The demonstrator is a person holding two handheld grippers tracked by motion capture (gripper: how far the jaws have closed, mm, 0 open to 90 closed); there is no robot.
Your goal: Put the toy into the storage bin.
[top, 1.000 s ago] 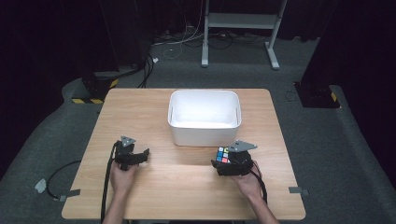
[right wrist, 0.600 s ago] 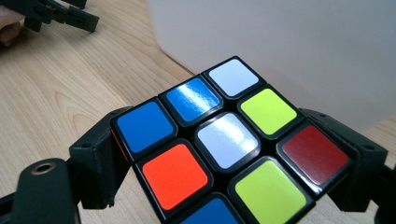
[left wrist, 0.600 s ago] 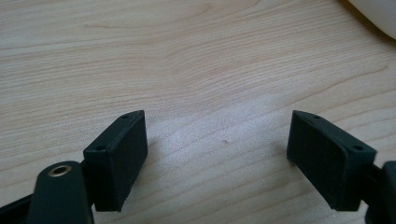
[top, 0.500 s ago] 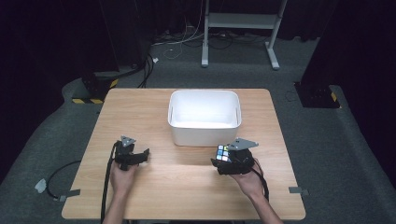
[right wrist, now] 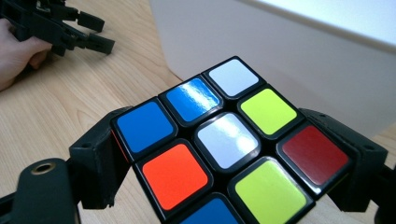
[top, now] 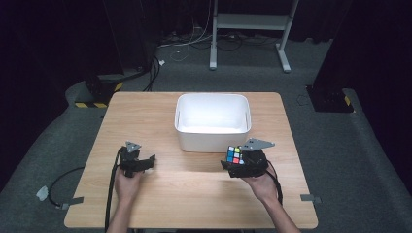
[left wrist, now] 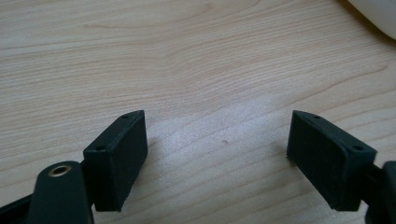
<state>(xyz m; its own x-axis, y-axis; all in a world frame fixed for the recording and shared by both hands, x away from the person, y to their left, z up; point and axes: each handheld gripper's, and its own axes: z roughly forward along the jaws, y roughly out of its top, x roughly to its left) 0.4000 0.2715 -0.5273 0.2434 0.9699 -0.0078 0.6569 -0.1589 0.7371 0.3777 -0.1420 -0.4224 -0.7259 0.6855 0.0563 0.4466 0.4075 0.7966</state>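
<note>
My right gripper [top: 238, 162] is shut on a scrambled puzzle cube [top: 234, 155], lifted a little off the table just in front of the white bin [top: 213, 121]. In the right gripper view the cube [right wrist: 224, 144] sits clamped between both black jaws, its top face blue, white, yellow, orange and red, with the bin wall [right wrist: 289, 65] right behind it. My left gripper [top: 144, 162] rests on the wooden table [top: 194, 194] at the left, jaws apart. In the left gripper view its jaws stand wide over bare wood [left wrist: 210, 84] with nothing between them.
The bin stands at the table's middle back and looks empty. A corner of it shows in the left gripper view [left wrist: 373, 14]. Cables trail from both grippers off the front edge. Dark floor, a metal stand [top: 248, 22] and black equipment lie beyond the table.
My right gripper has risen slightly with the cube and edged toward the bin. The left gripper has stayed where it was.
</note>
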